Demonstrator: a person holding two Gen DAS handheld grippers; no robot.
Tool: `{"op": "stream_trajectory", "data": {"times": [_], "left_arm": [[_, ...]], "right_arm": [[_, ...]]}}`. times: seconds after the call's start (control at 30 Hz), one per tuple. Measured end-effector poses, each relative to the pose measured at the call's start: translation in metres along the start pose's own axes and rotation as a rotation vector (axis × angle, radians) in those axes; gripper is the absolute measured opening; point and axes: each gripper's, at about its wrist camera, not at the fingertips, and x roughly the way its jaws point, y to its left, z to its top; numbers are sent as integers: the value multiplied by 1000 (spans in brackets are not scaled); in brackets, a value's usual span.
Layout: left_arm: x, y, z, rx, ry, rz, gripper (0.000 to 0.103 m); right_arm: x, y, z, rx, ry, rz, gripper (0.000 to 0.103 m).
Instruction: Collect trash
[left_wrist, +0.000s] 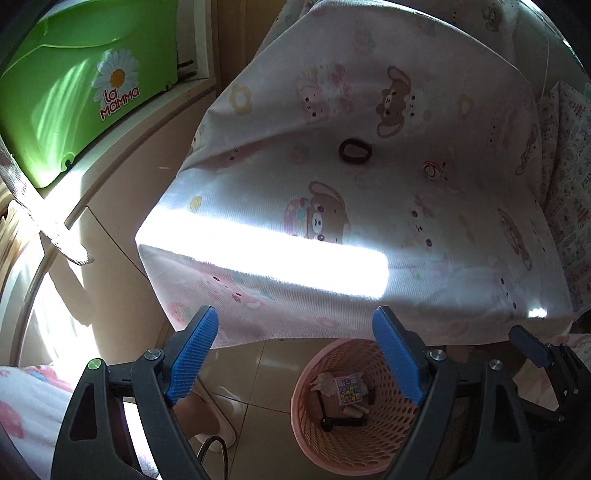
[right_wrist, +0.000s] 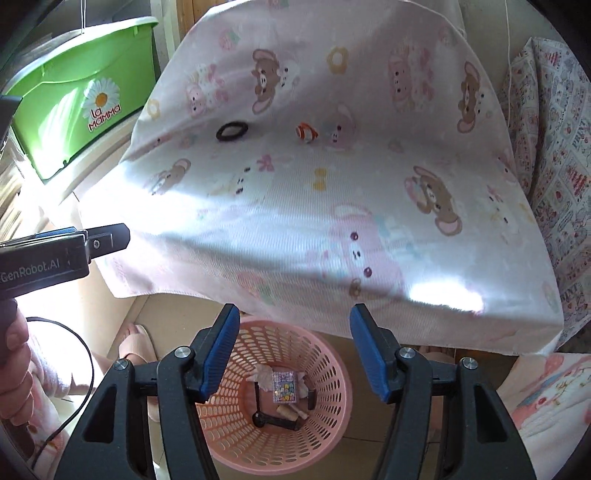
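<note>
A pink mesh basket (left_wrist: 314, 435) (right_wrist: 332, 369) stands on the floor below the table's front edge and holds a small colourful packet (left_wrist: 349, 391) (right_wrist: 283, 386), crumpled tissue and other bits. On the cloth-covered table lie a black hair ring (left_wrist: 355, 150) (right_wrist: 232, 132) and a small red-and-white wrapper (left_wrist: 432, 170) (right_wrist: 306, 132). My left gripper (left_wrist: 295, 354) is open and empty above the basket's near side. My right gripper (right_wrist: 293, 354) is open and empty over the basket. The left gripper's body (right_wrist: 62, 254) shows at the left of the right wrist view.
A pink cartoon-print cloth (left_wrist: 369, 221) (right_wrist: 332, 184) covers the table. A green "La Mamma" bin (left_wrist: 81, 85) (right_wrist: 81, 92) sits on a cabinet at the left. Patterned bedding (right_wrist: 554, 166) lies to the right. Slippered feet (left_wrist: 218, 413) and a cable (right_wrist: 85, 362) are on the tiled floor.
</note>
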Motion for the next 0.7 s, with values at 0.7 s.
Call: {"op": "stream_trajectory", "data": {"times": [0.7], "left_arm": [[-89,-28,120,71,-336,19,102]], "right_arm": [[-60,-51,122,-46,-259,-29,89]]}}
